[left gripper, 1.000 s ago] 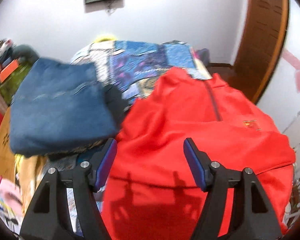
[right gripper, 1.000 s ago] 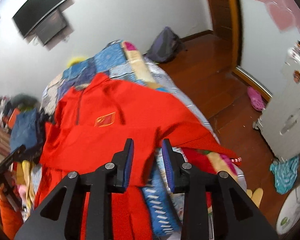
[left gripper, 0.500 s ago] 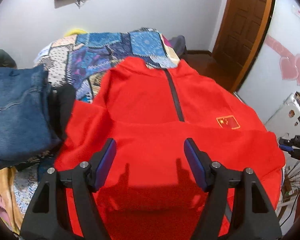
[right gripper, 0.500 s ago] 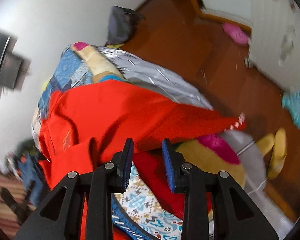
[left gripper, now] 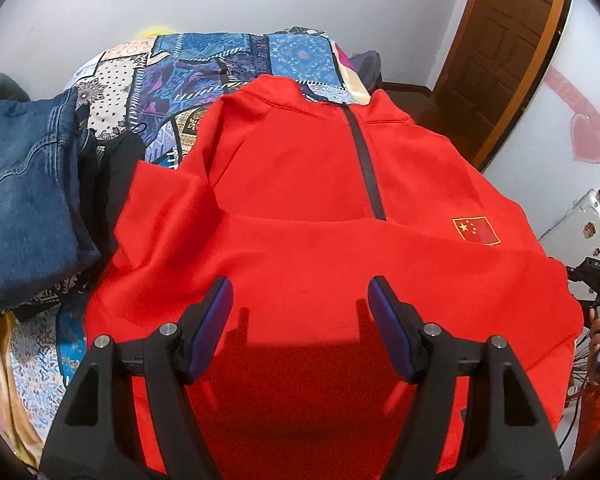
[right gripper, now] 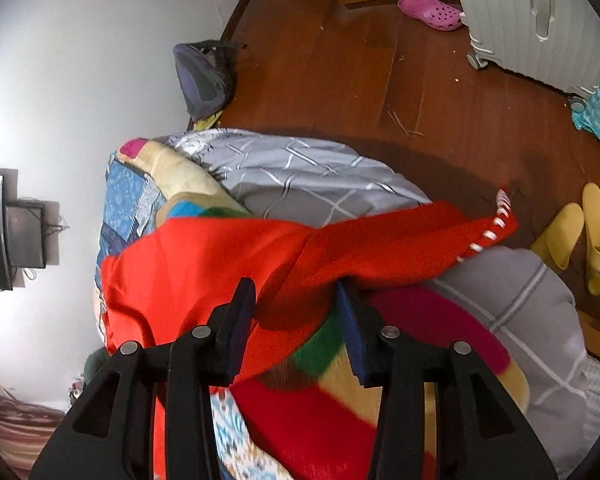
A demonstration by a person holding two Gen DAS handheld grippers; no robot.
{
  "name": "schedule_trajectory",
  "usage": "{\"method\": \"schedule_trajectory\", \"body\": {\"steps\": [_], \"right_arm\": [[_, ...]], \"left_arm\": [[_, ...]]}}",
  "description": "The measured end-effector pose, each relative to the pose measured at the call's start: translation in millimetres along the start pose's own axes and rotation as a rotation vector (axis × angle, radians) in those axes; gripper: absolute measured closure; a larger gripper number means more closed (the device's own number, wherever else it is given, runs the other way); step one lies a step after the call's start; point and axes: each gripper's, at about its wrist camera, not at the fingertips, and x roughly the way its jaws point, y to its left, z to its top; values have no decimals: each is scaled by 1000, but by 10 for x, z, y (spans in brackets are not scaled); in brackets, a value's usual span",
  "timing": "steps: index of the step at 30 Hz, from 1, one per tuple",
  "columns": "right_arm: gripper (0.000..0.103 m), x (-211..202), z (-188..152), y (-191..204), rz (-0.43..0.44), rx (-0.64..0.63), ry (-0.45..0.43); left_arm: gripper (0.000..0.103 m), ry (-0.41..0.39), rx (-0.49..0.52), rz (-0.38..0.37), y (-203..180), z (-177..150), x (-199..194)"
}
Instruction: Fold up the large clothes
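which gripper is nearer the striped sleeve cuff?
Right. The right gripper straddles that sleeve's fabric, short of the cuff hanging off the bed. The left gripper hovers over the jacket's body.

Under your left gripper (left gripper: 300,334): matt red knit-cloth jacket (left gripper: 320,216). Left of it, rough blue denim jeans (left gripper: 24,200). Beyond your right gripper (right gripper: 296,320): glossy wood floor (right gripper: 380,80).
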Motion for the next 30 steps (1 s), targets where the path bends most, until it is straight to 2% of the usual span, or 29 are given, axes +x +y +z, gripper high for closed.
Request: {"method": "schedule_trajectory", "body": {"steps": [2, 3, 9, 16, 21, 26, 30], "right_arm": [[65, 54, 33, 19, -1, -10, -18], [71, 83, 46, 36, -8, -23, -28], [91, 96, 31, 275, -77, -163, -84], [93, -232, -53, 786, -21, -338, -178], [93, -629, -382, 1383, 77, -560, -271], [93, -755, -843, 1769, 151, -767, -265], [93, -602, -1150, 1891, 140, -893, -192]], "left_arm": [[34, 0, -6, 3, 22, -8, -5], [34, 0, -11, 3, 35, -17, -11], [34, -2, -22, 10, 90, -50, -62], [34, -23, -32, 26, 158, -81, -174], [34, -33, -45, 24, 205, -98, -225], [34, -39, -51, 16, 228, -125, -272], [34, -39, -51, 12, 240, -154, -301]]}}
